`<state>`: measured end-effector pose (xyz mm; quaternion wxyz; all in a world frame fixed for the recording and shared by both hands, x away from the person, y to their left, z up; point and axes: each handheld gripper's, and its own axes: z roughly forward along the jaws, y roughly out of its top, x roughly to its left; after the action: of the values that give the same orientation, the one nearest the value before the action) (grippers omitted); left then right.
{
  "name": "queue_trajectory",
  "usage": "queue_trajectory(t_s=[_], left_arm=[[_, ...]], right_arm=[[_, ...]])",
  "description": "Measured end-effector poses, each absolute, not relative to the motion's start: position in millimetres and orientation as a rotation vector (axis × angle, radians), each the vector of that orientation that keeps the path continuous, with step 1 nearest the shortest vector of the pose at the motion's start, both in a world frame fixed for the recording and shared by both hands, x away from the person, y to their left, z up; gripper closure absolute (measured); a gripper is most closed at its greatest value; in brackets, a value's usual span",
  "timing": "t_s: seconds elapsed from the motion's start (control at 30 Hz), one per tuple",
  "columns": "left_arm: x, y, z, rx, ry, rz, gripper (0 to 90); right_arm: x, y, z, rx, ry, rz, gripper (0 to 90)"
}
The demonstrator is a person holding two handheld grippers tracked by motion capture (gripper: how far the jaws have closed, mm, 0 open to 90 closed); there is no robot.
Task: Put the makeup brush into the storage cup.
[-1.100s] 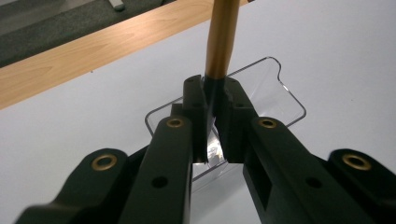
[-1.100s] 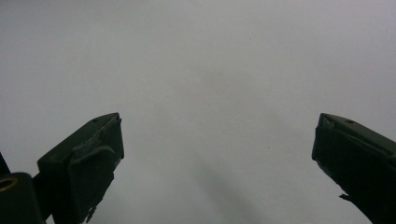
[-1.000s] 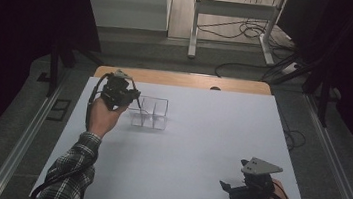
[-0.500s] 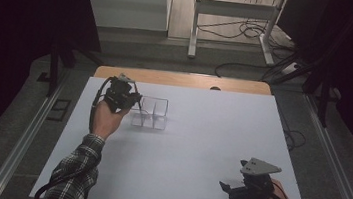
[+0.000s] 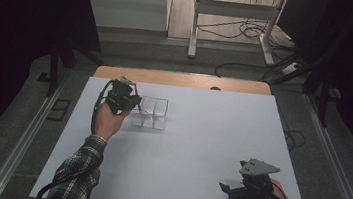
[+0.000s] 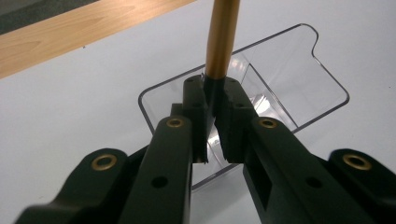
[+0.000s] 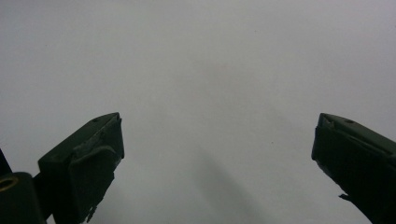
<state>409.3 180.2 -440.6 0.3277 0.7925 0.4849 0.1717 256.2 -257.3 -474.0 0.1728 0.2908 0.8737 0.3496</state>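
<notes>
The left gripper (image 6: pixel 211 100) has its black jaws pinched tight on the dark lower end of a thin gold rod (image 6: pixel 223 37), perhaps a pen or brush handle, which rises smooth and round from the grip and runs out of the top of the left gripper view. Just past the jaws sits a clear plastic holder (image 6: pixel 299 79), glossy, thin-walled, with rounded corners, a stepped rim and an inner wall splitting it into compartments. The rod is held over the holder's near compartment; whether its tip touches the bottom I cannot tell. From the high view, the left gripper (image 5: pixel 131 102) sits at the holder's (image 5: pixel 155 113) left end, the hand and plaid sleeve trailing back from it. By my reckoning the rod is picked up and brought to the holder, so what remains is to lower it in, let go and withdraw; the holder looks to have nothing else in it. Well away from the holder, at the near right corner of the white table (image 5: pixel 198 152), the right gripper (image 5: pixel 226 188) rests idle, its jaws spread wide with nothing between them, matte white surface beyond them.
</notes>
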Motion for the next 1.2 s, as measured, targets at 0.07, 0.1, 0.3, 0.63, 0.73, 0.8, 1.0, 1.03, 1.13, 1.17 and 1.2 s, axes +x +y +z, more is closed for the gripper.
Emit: queue_trajectory(t_s=[0.07, 0.1, 0.3, 0.63, 0.73, 0.8, 1.0, 1.03, 1.13, 1.17, 1.2], left_arm=[[410, 180, -442, 2.075, 1.274, 0.447, 83.4], [410, 179, -444, 2.076, 1.278, 0.445, 83.4], [411, 178, -447, 2.080, 1.274, 0.452, 82.5], [408, 181, -440, 1.986, 1.292, 0.501, 35.4], [407, 181, -439, 1.973, 1.290, 0.499, 29.3], [406, 181, -438, 1.970, 1.282, 0.501, 26.0], [404, 181, -438, 1.968, 1.266, 0.495, 18.7], [403, 182, -438, 1.965, 1.263, 0.492, 18.1], [402, 183, -437, 1.952, 1.261, 0.485, 15.8], [401, 184, -437, 1.951, 1.259, 0.482, 15.4], [401, 184, -437, 1.951, 1.259, 0.482, 15.0]], right_arm=[[256, -257, -474, 0.824, 2.480, 0.991, 2.8], [256, -257, -474, 0.824, 2.480, 0.990, 2.8], [256, -257, -475, 0.820, 2.484, 0.987, 2.8], [257, -257, -475, 0.819, 2.486, 0.984, 2.8], [256, -257, -475, 0.820, 2.485, 0.983, 2.8], [256, -257, -475, 0.821, 2.483, 0.984, 2.8], [256, -257, -474, 0.829, 2.479, 0.990, 2.8], [256, -257, -474, 0.829, 2.479, 0.989, 2.8], [256, -257, -474, 0.825, 2.480, 0.985, 2.8], [256, -257, -475, 0.824, 2.481, 0.985, 2.8], [256, -257, -475, 0.826, 2.481, 0.986, 2.8]])
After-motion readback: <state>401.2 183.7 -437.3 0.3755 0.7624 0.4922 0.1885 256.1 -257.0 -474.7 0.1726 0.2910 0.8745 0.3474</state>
